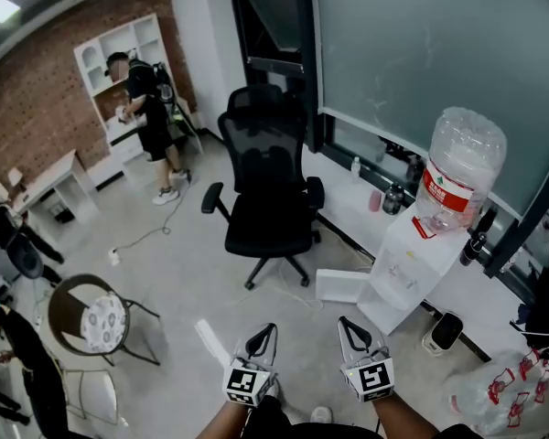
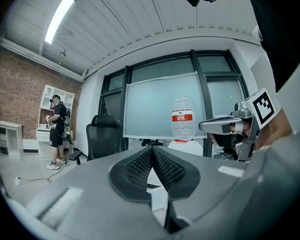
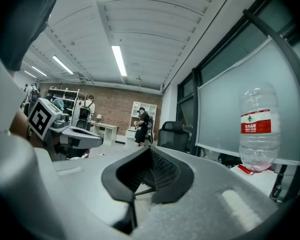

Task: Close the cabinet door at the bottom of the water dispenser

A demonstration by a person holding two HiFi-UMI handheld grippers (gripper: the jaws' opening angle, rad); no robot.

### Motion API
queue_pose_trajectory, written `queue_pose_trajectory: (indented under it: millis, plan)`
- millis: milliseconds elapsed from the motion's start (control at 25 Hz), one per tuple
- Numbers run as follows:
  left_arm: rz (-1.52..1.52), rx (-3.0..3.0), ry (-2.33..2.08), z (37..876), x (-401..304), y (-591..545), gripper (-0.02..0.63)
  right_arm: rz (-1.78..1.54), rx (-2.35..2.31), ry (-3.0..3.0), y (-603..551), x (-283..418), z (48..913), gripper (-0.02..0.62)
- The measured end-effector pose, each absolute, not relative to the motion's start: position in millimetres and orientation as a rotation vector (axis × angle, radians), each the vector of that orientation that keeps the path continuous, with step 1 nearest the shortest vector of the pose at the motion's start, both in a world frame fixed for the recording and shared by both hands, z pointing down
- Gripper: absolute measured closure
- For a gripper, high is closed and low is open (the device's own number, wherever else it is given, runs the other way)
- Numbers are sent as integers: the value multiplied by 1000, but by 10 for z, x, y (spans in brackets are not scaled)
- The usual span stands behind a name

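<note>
Left claw (image 1: 267, 332) and right claw (image 1: 348, 326) are both closed tight, gripping nothing. Ahead and to the right of my right claw stands the water dispenser (image 1: 404, 265), its bottom cabinet door (image 1: 339, 285) hanging open nearest that claw.

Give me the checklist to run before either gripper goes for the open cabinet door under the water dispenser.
1. Is the cabinet door shut: not ok; it swings out from the base of the water dispenser.
2. Is the left gripper empty, jaws together: ok.
3. Is the right gripper empty, jaws together: ok.
4. Are the grippers at the door: not ok; bare floor lies between.
5. Is the office chair clear of the door: cannot tell; its base sits close beside it.
6. Is the bottle upright on the dispenser: ok.
</note>
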State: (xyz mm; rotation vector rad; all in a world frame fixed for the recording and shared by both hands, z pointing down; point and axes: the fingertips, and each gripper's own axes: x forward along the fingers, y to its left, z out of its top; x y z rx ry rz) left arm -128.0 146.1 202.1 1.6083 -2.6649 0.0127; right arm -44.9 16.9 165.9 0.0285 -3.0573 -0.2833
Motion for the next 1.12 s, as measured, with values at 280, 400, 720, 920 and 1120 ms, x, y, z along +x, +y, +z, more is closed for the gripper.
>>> queue_pose_trajectory:
  millis: [280, 400, 720, 920, 1120]
  plan:
    - [17, 1644, -2611, 2088, -2020, 1414, 588, -326, 29, -2990, 245, -1032, 1773, 592]
    - [30, 1661, -2596, 2082, -2456, 1407, 588, -301, 49, -2984, 283, -1383, 1813, 592]
    - [41, 1814, -2480, 2115, -3203, 1139, 588, -283, 245, -2980, 171, -1997, 1798, 592]
    - [71, 1988, -2330, 2243, -3273, 760, 588, -221, 412, -2950, -49, -2039, 1887, 592]
    - [95, 2090, -2219, 2405, -3189, 353, 588, -99, 586, -2940, -381, -1883, 2100, 592]
